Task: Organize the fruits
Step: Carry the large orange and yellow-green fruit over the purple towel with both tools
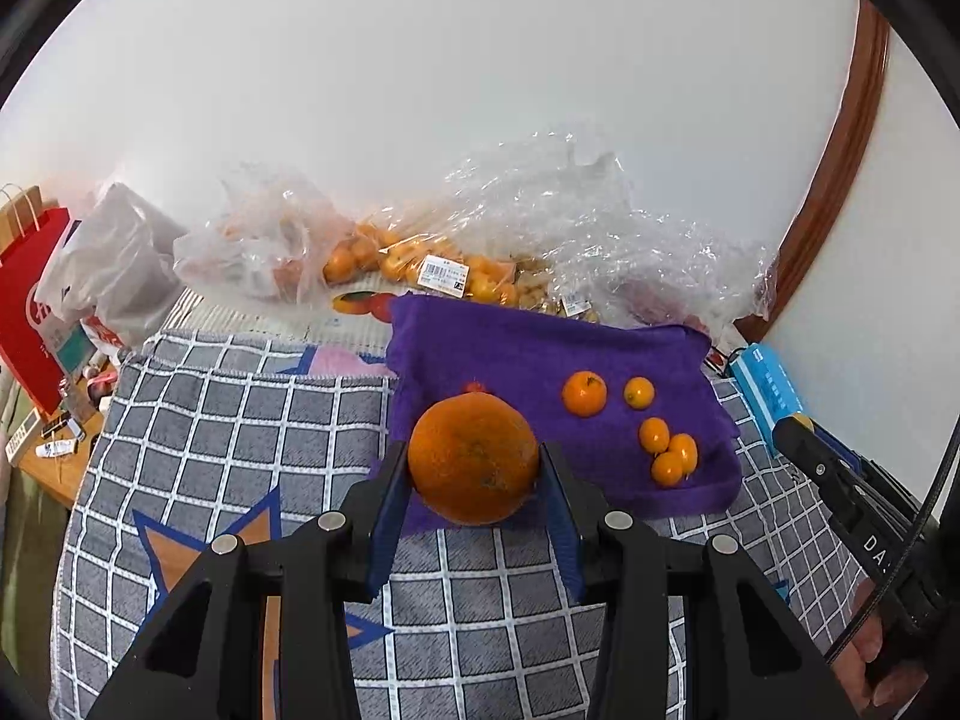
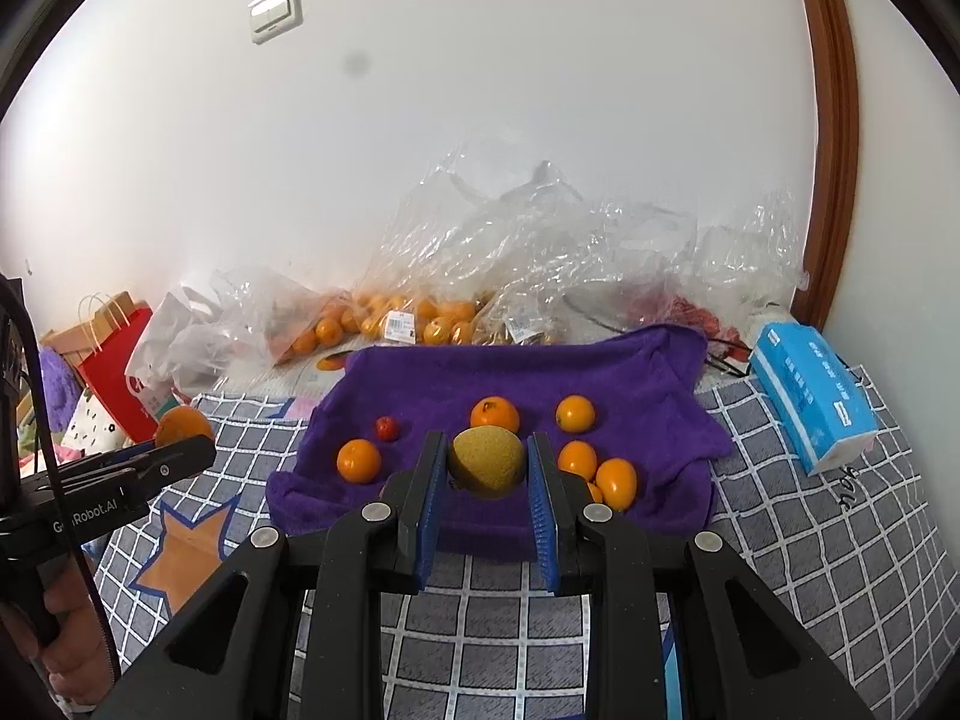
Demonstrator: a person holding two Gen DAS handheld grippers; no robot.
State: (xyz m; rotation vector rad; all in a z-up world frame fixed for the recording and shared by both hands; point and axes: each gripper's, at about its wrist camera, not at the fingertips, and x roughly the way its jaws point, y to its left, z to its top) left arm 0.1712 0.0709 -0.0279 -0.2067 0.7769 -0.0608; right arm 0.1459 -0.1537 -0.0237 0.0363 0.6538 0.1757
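- Purple towel (image 2: 516, 372) lies on the checked blanket (image 2: 810, 540), bearing five small oranges (image 2: 359, 461) and one tiny red fruit (image 2: 386, 428) in the right wrist view.
- One big orange (image 1: 474, 459) is clamped in the left gripper (image 1: 474, 480), above the towel's 7 o'clock corner.
- One yellow-green fruit (image 2: 486, 459) is pinched in the right gripper (image 2: 487, 468), over the towel's 6 o'clock edge.
- One blue tissue pack (image 2: 810, 399) lies at 3 o'clock.

Lots of clutter sitting around me. A red paper bag (image 1: 27, 306) is standing at the left edge, a grey plastic bag (image 1: 114, 264) slumping against it. A blue tissue pack (image 2: 810, 396) is lying at the right on the checked blanket (image 1: 240, 420). A light switch (image 2: 275, 12) is hanging upper left, and a brown door frame (image 2: 831, 120) is curving down the right.
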